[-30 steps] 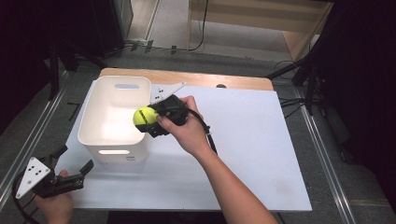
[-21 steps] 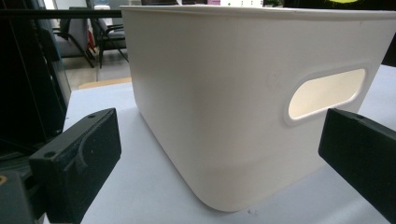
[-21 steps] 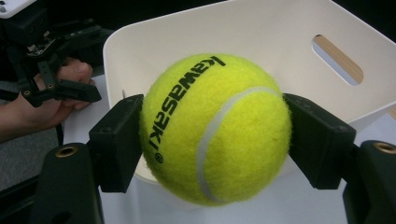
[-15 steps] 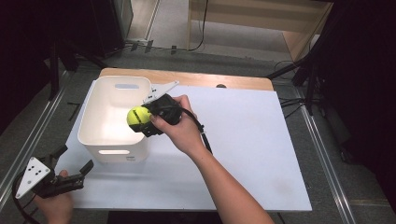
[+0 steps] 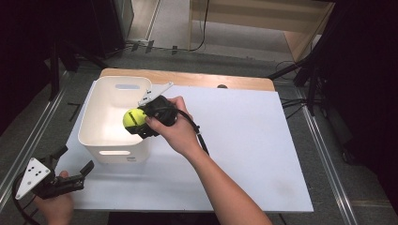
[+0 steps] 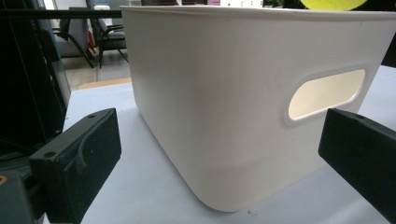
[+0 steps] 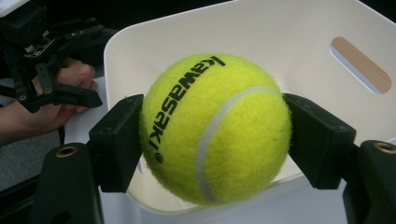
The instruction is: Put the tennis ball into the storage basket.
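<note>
- The right hand-held gripper [image 5: 135, 121] clamps a fuzzy yellow-green tennis ball [image 5: 133, 119] between its two black jaws; in the right gripper view the pads press on both sides of the ball [image 7: 215, 130], whose black lettering faces the camera.
- The ball hangs over the open top of a white rectangular plastic bin [image 5: 101, 140], just inside its right rim; whether it is clear of the rim cannot be told from above.
- The person's right hand [image 5: 174, 129] covers most of that gripper's body, so the high view leaves little more than the jaw tips and the grey plate showing.
- The left hand-held gripper [image 5: 75, 174] rests at the near left corner of the white counter [image 5: 244, 154], its jaws spread wide with nothing between them.
- In the left gripper view the bin [image 6: 224, 107] stands close ahead, its oval handle slot facing the camera; the ball [image 6: 332, 4] is cut off by the top edge.
- The left hand [image 5: 55, 206] is partly cut off by the bottom edge of the high view.
- The bin's floor is largely hidden by the ball and the jaws.
</note>
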`<state>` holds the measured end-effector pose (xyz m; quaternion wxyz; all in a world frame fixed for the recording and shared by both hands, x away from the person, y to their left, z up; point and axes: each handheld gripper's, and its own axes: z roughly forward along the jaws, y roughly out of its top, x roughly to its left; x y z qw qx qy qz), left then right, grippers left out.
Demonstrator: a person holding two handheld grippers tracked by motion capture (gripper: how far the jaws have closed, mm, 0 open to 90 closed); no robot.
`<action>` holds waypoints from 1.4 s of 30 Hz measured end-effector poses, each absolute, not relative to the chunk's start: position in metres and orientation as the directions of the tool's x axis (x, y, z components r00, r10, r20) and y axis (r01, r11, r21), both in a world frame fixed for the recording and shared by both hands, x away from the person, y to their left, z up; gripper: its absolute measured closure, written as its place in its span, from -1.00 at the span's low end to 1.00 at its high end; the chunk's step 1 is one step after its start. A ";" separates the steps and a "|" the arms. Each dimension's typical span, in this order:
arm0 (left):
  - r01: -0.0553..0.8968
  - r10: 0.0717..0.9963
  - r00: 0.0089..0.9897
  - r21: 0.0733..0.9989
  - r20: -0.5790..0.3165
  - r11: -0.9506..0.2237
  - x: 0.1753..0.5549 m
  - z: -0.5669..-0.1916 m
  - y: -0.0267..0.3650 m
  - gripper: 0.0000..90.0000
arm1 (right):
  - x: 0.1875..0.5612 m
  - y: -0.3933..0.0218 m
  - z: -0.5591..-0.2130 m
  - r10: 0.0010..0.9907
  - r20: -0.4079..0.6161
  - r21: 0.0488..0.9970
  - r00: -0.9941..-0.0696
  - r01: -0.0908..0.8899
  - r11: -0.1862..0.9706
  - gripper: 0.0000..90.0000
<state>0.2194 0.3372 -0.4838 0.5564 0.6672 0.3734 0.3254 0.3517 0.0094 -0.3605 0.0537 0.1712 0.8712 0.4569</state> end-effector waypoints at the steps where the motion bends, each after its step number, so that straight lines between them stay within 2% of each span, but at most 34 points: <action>1: 0.137 0.860 0.511 0.985 0.019 -0.103 0.219 -0.484 0.337 -1.00 | 0.352 0.010 -0.362 0.345 0.065 0.815 -0.937 0.249 0.523 -0.45; 24: 0.137 0.859 0.511 0.985 0.020 -0.104 0.219 -0.484 0.337 -1.00 | 0.354 0.020 -0.377 0.344 0.045 0.781 -0.938 0.248 0.573 -0.49; 27: 0.136 0.860 0.510 0.985 0.019 -0.103 0.219 -0.484 0.337 -1.00 | 0.353 0.019 -0.376 0.348 0.048 0.784 -0.936 0.251 0.568 -0.66; 30: 0.137 0.860 0.510 0.985 0.019 -0.103 0.219 -0.484 0.337 -1.00 | 0.351 0.015 -0.373 0.360 0.041 0.792 -0.932 0.250 0.557 -0.75; 36: 0.139 0.861 0.508 0.985 0.019 -0.103 0.219 -0.484 0.337 -1.00 | 0.349 0.005 -0.369 0.374 0.032 0.813 -0.927 0.242 0.530 -0.81; 40: 0.139 0.861 0.508 0.985 0.020 -0.104 0.219 -0.484 0.336 -1.00 | 0.348 -0.004 -0.370 0.380 0.031 0.816 -0.924 0.243 0.524 -0.96; 42: 0.139 0.861 0.508 0.984 0.022 -0.108 0.220 -0.484 0.336 -1.00 | 0.347 -0.009 -0.370 0.383 0.034 0.818 -0.923 0.246 0.520 -0.96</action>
